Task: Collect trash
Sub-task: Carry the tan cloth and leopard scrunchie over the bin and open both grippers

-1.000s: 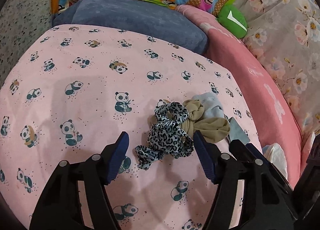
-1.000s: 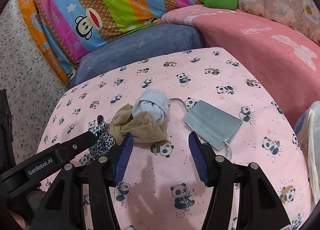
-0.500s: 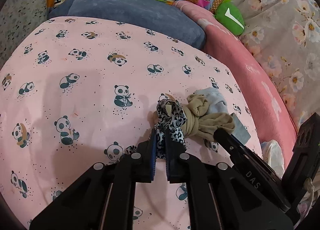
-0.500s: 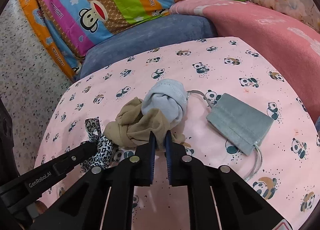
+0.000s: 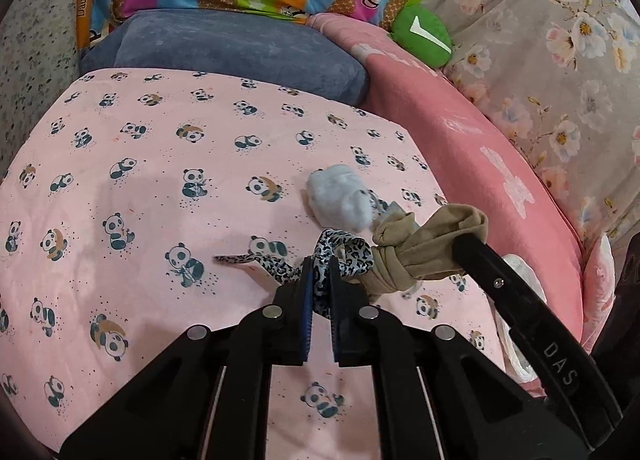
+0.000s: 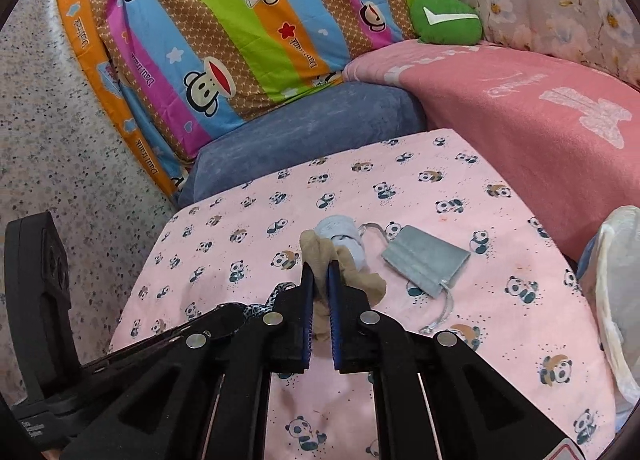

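My left gripper (image 5: 319,266) is shut on a leopard-print cloth (image 5: 344,250) and holds it above the panda sheet (image 5: 160,164). My right gripper (image 6: 318,270) is shut on a knotted tan stocking (image 6: 320,256); the stocking also shows in the left wrist view (image 5: 416,256), draped over the right gripper's arm. A light blue balled sock (image 5: 340,202) lies on the sheet, also in the right wrist view (image 6: 340,230). A grey drawstring pouch (image 6: 424,260) lies right of it.
A blue pillow (image 6: 304,136), a striped monkey-print cushion (image 6: 240,36) and a pink blanket (image 6: 520,116) border the sheet. A green plush (image 5: 424,36) sits at the back. A white plastic bag (image 6: 616,292) stands at the right edge. Speckled floor (image 6: 60,140) lies left.
Both grippers closed from open, the left on the leopard cloth and the right on the tan stocking, then lifted them up off the sheet, away from the blue sock.
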{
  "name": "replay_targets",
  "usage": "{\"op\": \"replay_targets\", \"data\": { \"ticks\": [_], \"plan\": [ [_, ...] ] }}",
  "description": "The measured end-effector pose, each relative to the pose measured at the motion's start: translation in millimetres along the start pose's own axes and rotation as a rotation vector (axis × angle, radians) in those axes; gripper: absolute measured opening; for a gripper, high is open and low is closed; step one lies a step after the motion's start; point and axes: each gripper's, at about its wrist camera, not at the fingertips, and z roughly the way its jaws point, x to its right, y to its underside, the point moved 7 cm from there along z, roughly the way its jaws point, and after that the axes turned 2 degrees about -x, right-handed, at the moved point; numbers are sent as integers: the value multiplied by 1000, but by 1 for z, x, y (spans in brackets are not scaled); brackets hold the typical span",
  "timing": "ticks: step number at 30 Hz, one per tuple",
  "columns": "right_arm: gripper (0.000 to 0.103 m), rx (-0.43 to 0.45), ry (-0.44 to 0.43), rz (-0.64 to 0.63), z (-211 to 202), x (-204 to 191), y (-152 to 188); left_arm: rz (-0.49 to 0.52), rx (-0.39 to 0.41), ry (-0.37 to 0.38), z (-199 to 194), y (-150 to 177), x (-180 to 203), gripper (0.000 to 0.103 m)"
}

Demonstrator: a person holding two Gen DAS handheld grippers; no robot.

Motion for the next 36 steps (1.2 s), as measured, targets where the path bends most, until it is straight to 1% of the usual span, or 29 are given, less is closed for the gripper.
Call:
{"op": "replay_targets", "data": {
  "ticks": [6, 9, 23, 30, 36],
  "plan": [
    [7, 76, 40, 20, -50, 25, -11, 71, 7, 34, -15, 10, 48, 6],
    [7, 105, 60, 45, -73, 45, -14, 114, 11, 51, -21, 16, 76, 6],
    [7, 222, 161, 187, -162, 156, -18, 310, -12, 118, -21, 46, 200, 6],
    [7, 255, 216, 249, -192, 210, -13, 376, -45, 169, -11, 62, 254, 6],
    [7, 266, 250, 302, -206, 247, -6, 412, -79, 205, 2, 72, 290, 6]
  ]
}}
